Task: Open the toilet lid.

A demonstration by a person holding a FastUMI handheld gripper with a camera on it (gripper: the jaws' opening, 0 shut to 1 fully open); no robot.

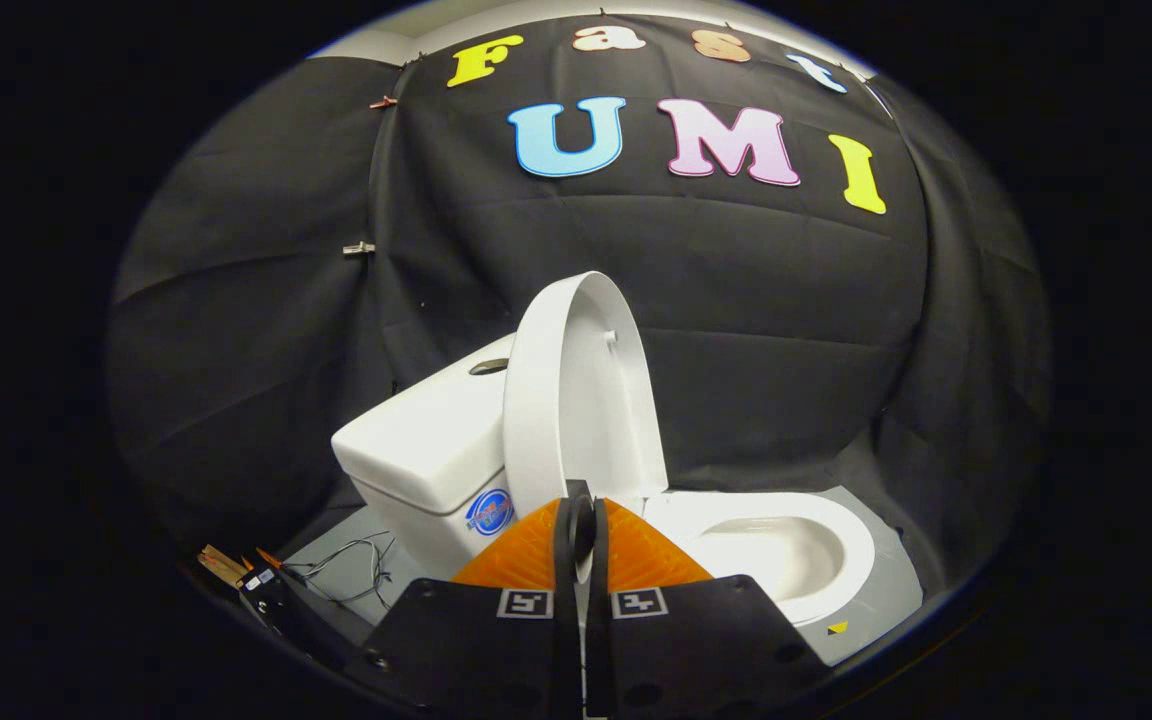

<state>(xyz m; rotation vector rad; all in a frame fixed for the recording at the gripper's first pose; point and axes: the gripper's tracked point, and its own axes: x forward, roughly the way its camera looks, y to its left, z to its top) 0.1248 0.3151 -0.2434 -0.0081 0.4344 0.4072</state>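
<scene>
A white toilet stands just ahead of my gripper (578, 525). Its lid (576, 400) is raised upright and leans back toward the white tank (426, 450). The open seat and bowl (786, 550) lie to the right of the fingers, with the bowl's inside showing. My fingers are pressed together with nothing between them, their tips just in front of the lid's lower edge. Whether they touch the lid I cannot tell.
The toilet rests on a grey floor panel (876, 600). Thin black wires (351, 570) and a small device (256, 585) lie on the floor left of the tank. Black cloth walls close in behind and on both sides.
</scene>
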